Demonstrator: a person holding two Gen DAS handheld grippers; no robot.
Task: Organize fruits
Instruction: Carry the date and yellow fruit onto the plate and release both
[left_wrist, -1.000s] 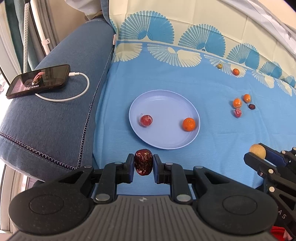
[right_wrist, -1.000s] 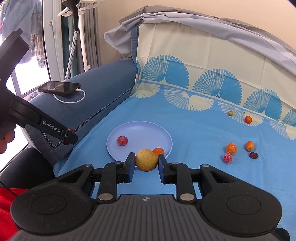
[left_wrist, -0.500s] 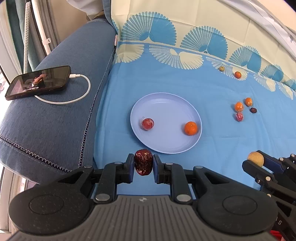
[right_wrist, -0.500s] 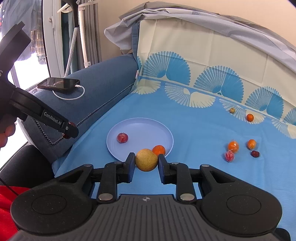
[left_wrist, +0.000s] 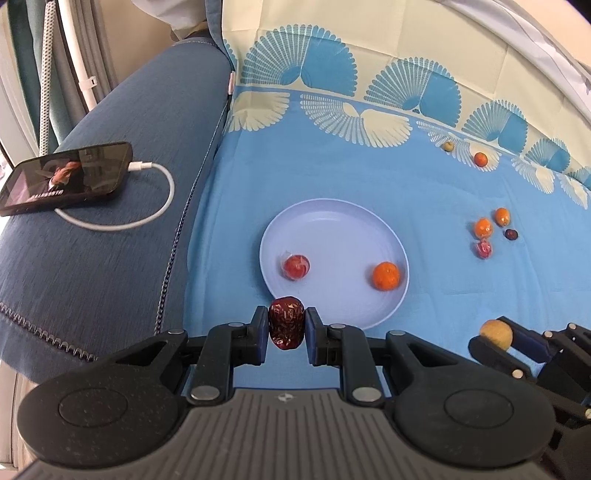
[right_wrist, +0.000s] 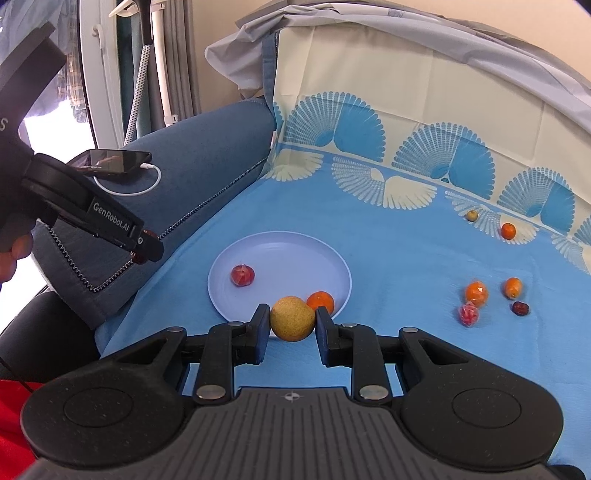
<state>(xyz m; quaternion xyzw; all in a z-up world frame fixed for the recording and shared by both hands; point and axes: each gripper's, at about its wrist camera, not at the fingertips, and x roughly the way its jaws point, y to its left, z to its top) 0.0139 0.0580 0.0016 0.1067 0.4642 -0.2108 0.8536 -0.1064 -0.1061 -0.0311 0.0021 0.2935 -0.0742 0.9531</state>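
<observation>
- While both claws hang over the near edge of the blue cloth (left_wrist: 258, 166), the left claw (left_wrist: 286, 326) is clenched on a wrinkled dark red date (left_wrist: 286, 325), just short of the pale plate (left_wrist: 332, 221).
- On that plate lie a wrapped red fruit (left_wrist: 296, 266) and a small orange (left_wrist: 385, 275), well apart.
- Beside it, the right claw (right_wrist: 291, 319) grips a round yellow fruit (right_wrist: 292, 318), near the plate's front rim.
- Off to the right, a loose cluster of small fruits (right_wrist: 476, 293) lies on the cloth.
- A phone (left_wrist: 66, 177) rests on the sofa arm.
</observation>
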